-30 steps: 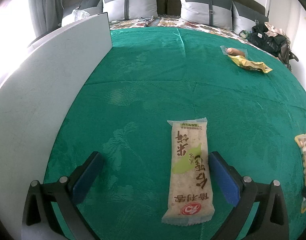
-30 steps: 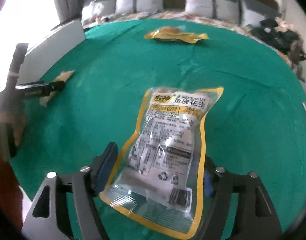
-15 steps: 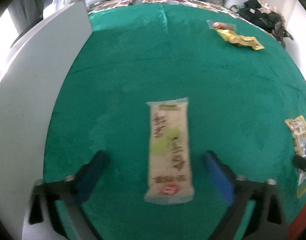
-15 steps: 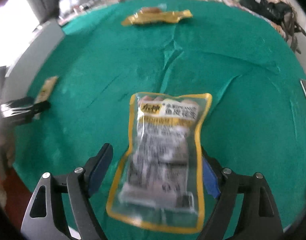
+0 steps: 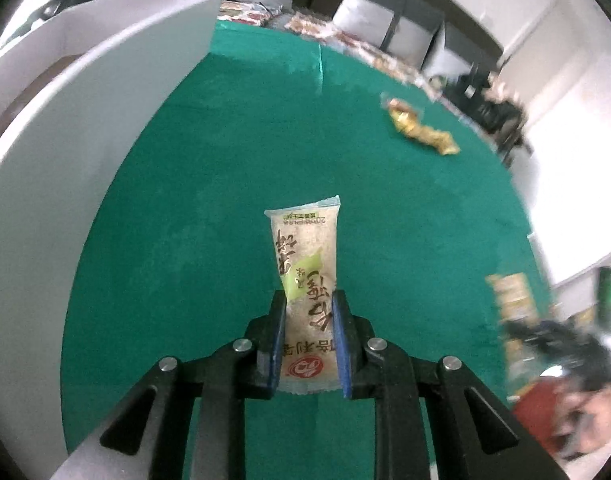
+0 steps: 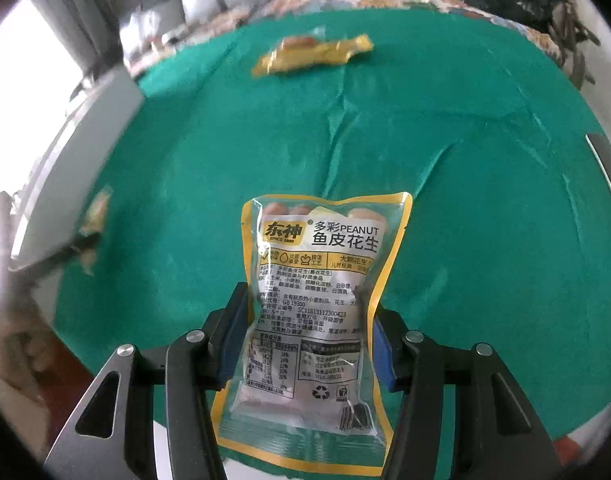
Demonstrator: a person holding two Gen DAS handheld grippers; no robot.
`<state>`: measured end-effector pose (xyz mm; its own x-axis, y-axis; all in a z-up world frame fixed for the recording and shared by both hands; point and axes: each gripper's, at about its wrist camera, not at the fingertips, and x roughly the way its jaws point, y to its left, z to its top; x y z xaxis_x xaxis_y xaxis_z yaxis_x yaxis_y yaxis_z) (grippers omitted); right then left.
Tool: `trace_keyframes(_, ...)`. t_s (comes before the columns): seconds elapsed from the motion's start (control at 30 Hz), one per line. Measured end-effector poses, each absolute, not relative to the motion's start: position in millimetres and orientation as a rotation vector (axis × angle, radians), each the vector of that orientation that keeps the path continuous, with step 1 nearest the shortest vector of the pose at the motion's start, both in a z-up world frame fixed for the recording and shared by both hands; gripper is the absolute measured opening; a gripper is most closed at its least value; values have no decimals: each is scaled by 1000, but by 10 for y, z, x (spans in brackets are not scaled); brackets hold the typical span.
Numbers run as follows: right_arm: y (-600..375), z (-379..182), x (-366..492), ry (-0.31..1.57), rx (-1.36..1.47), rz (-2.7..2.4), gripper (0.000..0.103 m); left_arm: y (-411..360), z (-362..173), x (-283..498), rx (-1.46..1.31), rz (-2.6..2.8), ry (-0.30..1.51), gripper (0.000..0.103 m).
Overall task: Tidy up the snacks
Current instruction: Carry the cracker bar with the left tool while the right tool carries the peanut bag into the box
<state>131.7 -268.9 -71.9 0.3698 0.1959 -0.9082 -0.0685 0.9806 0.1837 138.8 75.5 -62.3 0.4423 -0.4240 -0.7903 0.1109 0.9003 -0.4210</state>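
Left claw [image 5: 308,312] pinches flat rice-cracker packet [image 5: 305,264]; right claw [image 6: 311,312] crinkly peanut pouch [image 6: 317,280].

Green desk [image 5: 233,168] lies open ahead; white box wall [image 5: 85,152] blocks left, yellow packet [image 5: 421,130] far right.

The left gripper [image 5: 308,300] clamps a rice cracker bar [image 5: 305,264] above the green cloth [image 5: 225,152], with a gold wrapper [image 5: 421,128] far right.
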Motion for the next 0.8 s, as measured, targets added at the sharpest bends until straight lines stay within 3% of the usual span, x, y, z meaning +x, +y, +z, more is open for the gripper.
trace_keyframes(0.13,-2149,-597,1438,1182,76,257,56,1160,-166,1162,-425,-349,967,21)
trace_keyframes(0.33,-822,173,1730,1036,-24,526,56,2085,466,1110,-454,-199,827,21)
trace_keyframes(0.53,720,802,1951,919,-61,800,58,3046,570,1064,-388,81,797,21)
trace_keyframes(0.6,1107,825,1996,905,-63,851,65,3274,489,1023,-370,171,816,30)
trace_keyframes(0.67,1356,769,2027,920,-47,877,75,3460,377,964,-363,250,834,69)
trace_keyframes(0.73,1495,670,2071,963,2,880,79,3597,299,820,-374,333,816,80)
trace_keyframes(0.8,1466,611,2034,975,39,876,79,3622,201,725,-405,358,802,80)
